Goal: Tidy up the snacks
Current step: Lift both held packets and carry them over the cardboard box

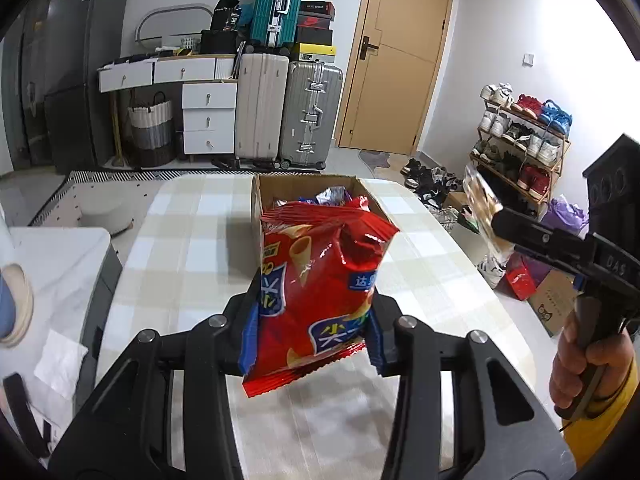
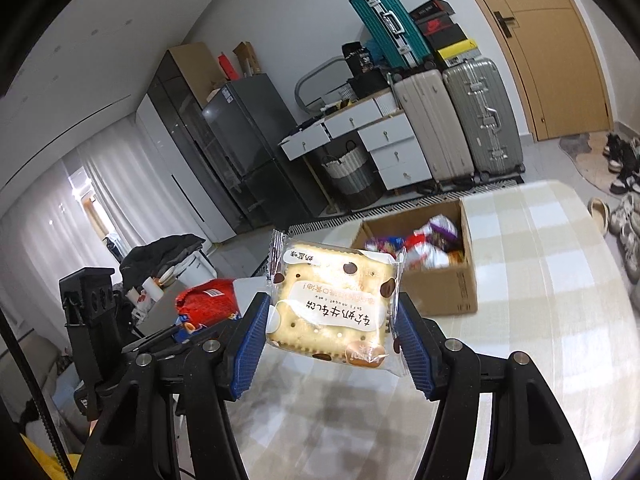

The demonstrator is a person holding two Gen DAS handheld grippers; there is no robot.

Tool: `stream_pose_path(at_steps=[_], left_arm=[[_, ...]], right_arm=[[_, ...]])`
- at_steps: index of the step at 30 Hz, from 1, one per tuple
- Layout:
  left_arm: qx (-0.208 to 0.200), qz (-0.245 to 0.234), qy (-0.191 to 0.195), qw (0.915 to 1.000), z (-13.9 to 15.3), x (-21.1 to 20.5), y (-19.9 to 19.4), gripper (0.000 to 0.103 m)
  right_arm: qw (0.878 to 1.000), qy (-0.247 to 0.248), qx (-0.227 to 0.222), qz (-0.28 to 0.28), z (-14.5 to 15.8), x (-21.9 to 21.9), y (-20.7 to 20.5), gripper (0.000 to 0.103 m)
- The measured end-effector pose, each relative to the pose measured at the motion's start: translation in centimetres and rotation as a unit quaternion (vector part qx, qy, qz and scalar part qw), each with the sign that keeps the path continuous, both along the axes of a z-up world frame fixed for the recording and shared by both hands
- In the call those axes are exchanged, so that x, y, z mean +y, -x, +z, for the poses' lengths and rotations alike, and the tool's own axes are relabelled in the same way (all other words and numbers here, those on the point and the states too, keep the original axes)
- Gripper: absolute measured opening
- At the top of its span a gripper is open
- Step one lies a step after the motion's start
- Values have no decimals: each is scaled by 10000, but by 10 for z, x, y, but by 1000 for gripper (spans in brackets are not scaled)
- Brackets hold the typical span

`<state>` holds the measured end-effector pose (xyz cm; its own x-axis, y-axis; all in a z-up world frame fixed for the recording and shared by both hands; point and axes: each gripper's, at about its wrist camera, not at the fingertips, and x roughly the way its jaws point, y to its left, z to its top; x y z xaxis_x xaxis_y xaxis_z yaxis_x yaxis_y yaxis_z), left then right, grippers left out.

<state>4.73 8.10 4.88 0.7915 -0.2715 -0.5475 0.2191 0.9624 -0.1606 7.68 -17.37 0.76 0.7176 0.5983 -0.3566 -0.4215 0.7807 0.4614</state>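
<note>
Left wrist view: the left gripper (image 1: 312, 320) is clamped on a red chip bag (image 1: 320, 280) held above the checked table (image 1: 180, 264); beyond it sits an open cardboard box (image 1: 272, 184) of snacks. The right gripper (image 2: 330, 336) pinches a biscuit packet (image 2: 332, 304), the box (image 2: 444, 292) ahead to its right. Farther off stand suitcases (image 1: 288, 120), a door (image 1: 400, 52) and a shoe rack (image 1: 520, 144)

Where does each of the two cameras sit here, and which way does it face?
Left wrist: sits behind the left gripper, facing across the checked table toward the cardboard box and suitcases; it holds the red chip bag; the person's right hand shows at the right edge.
Right wrist: sits behind the right gripper, tilted, facing the fridge corner; it holds the cracker packet.
Shared: table, box, suitcases, and each other's gripper and snack.
</note>
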Motion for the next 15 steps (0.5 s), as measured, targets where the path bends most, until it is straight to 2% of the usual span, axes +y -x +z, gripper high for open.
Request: stream_pose_path(at_steps=[7,15], left_arm=[[-77,-50,-68,9999,14,-11,-25,39],[-19,14,-96,10000,30,-23,-79,39]], right_arm=[[9998,59,-161,36,24,3,-39,62],[9996,109,-222,114,47,8,-87,62]])
